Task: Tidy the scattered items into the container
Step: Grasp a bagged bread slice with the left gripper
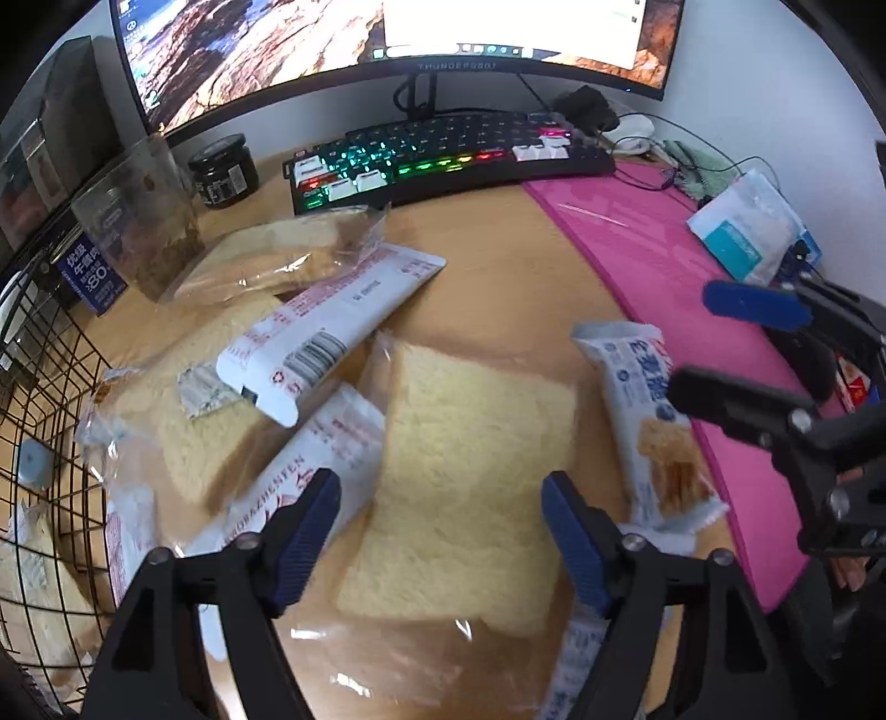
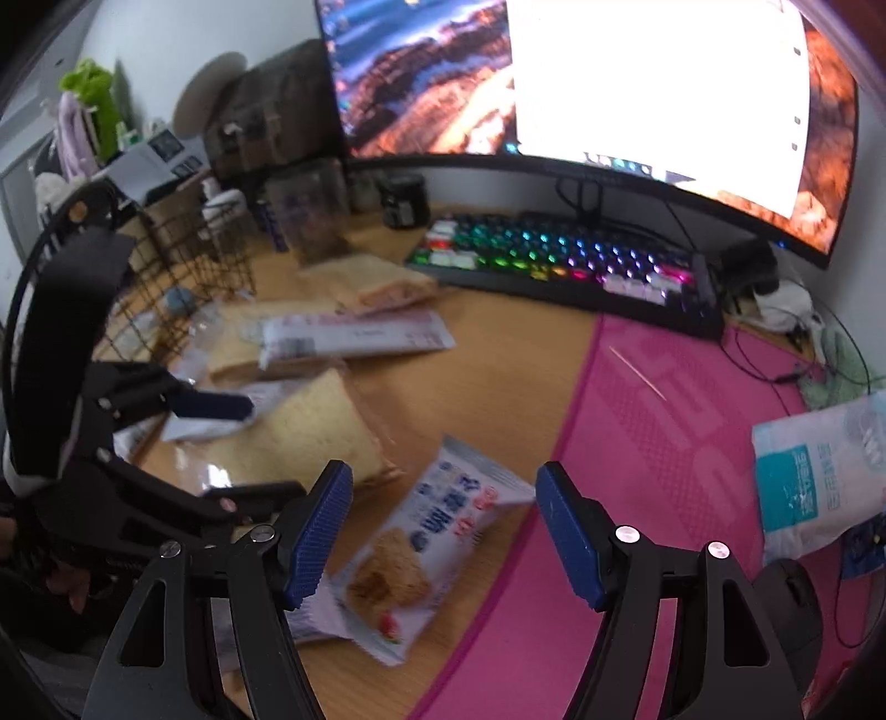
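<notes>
My left gripper (image 1: 440, 498) is open over a clear-wrapped bread slice (image 1: 470, 476), which lies on the wooden desk between its blue pads without touching them. A black wire basket (image 1: 50, 387) stands at the left edge. Beside it lie another wrapped bread slice (image 1: 194, 399) and a long white packet (image 1: 332, 327). My right gripper (image 2: 443, 487) is open above a white cracker packet (image 2: 426, 548), also seen as the cracker packet (image 1: 659, 432) in the left wrist view. The right gripper (image 1: 692, 338) shows at right there, and the left gripper (image 2: 277, 448) at left here.
A lit keyboard (image 1: 443, 155) and a monitor (image 1: 387, 39) stand at the back. A pink mat (image 2: 664, 443) covers the right side and carries a blue-and-white bag (image 2: 819, 476). A dark jar (image 1: 224, 171) and a clear tub (image 1: 144, 221) stand behind the basket.
</notes>
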Motion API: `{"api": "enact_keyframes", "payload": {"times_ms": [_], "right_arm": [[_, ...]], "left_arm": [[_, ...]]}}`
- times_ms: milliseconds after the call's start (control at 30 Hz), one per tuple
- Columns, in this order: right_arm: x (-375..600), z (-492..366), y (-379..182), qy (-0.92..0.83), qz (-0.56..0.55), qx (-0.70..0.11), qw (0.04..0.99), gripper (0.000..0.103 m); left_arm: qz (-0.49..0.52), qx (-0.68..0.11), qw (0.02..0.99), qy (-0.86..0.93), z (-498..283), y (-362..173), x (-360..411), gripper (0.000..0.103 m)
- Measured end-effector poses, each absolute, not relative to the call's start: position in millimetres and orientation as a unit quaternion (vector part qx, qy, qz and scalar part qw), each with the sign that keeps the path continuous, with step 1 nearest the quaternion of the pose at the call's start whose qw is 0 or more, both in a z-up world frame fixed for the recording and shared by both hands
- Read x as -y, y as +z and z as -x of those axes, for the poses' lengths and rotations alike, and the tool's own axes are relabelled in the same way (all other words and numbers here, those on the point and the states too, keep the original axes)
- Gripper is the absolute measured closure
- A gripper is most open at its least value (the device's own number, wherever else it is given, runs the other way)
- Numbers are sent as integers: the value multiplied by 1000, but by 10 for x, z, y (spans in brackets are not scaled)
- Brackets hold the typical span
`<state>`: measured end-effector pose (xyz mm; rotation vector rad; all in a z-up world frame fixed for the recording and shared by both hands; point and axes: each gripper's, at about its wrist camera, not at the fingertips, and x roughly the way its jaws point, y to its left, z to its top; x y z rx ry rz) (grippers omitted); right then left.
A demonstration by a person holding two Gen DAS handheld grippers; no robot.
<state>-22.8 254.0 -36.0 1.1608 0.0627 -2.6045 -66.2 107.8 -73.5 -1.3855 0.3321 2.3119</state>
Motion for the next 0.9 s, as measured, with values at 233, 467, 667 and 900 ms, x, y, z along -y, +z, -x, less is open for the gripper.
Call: {"api": "enact_keyframes", "payload": {"times_ms": [233,467,667,900], "right_arm": [[-2578,258,-487,-899,-412,-2,148,33],[-2614,250,-455,-903,-406,3,139,33],[-2701,214,-393,-909,-398,5,122,33],[-2758,185,-335,-913,-392,5,111,33]], "left_arm": [[498,-108,216,833,761,-800,-1093,10],[483,-177,207,832,741,-901,-1307,2],[470,-185,196,840,770,-920,-1356,1],[468,-188,194,841,749,-911,-1401,4]]}}
